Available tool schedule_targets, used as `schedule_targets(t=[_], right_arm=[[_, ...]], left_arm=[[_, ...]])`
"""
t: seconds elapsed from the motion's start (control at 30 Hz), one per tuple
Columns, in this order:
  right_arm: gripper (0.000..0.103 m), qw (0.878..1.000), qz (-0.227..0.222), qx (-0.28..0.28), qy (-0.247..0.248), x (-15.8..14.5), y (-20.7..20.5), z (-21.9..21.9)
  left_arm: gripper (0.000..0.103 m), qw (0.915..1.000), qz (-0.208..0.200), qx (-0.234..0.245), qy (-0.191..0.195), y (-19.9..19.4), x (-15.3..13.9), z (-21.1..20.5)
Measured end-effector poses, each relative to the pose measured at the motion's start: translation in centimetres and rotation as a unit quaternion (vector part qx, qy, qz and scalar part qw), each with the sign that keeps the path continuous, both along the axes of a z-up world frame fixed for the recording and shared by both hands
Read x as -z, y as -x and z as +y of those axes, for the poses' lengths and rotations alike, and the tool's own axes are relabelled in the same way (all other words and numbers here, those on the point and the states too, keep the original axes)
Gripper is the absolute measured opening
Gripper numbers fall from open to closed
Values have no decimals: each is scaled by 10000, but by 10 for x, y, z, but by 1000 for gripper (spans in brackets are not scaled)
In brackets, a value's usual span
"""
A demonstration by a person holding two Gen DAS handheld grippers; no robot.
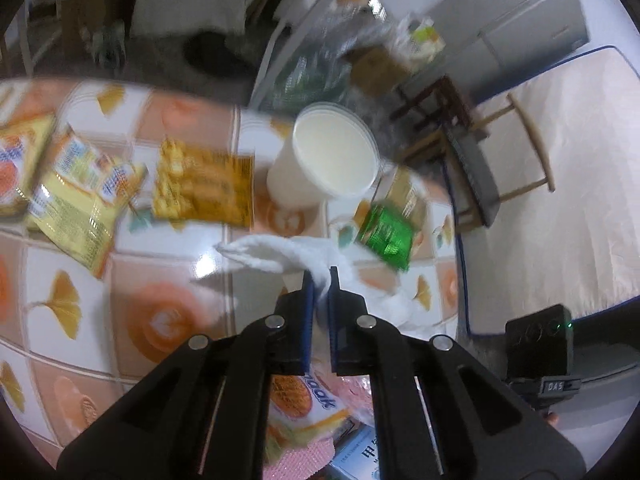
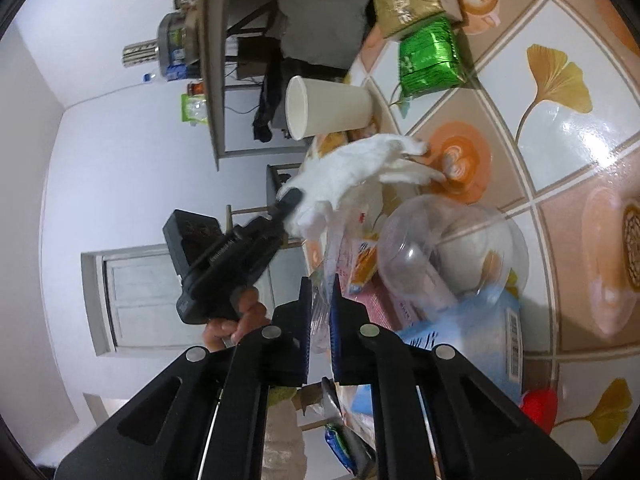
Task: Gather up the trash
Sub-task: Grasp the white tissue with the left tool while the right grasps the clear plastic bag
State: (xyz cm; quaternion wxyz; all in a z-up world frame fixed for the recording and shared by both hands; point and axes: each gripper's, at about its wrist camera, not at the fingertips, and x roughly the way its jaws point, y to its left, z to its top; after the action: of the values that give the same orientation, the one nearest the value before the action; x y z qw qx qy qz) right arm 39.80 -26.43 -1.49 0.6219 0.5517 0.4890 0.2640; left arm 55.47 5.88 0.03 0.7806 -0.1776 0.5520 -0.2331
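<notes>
My left gripper is shut on a crumpled white tissue and holds it above the tiled tabletop. The right wrist view shows the same tissue in the left gripper's fingers. My right gripper is shut on the rim of a clear plastic bag holding collected trash: a clear plastic cup, a light blue box, snack wrappers. A white paper cup stands on the table; it also shows in the right wrist view. A green packet lies near it.
Yellow snack wrappers and an orange-yellow packet lie on the table's left. A gold packet lies beside the green one. A wooden chair stands past the table edge. A red object sits low right.
</notes>
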Motion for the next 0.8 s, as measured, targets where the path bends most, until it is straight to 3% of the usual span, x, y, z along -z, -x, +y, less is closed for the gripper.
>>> schedule_targets(t=[0.13,0.37,0.6,0.8], right_arm=[[8,9996,-245,24,137,-16,16,-9],[8,9976,-656,212,63,-43,46,-34],[8,9952,-762,612,26,-53,96,-68],[8,9889,-850,1220,70,-59,158,-116]], left_arm=[[4,9975,-662,-194,151,16,-39,17],[4,9884,-1402,-277,517,56,-92,35],[4,9807,-1844,25,653,112,-127,24],[4,9761,-1982,408,795,159,-139,-1]])
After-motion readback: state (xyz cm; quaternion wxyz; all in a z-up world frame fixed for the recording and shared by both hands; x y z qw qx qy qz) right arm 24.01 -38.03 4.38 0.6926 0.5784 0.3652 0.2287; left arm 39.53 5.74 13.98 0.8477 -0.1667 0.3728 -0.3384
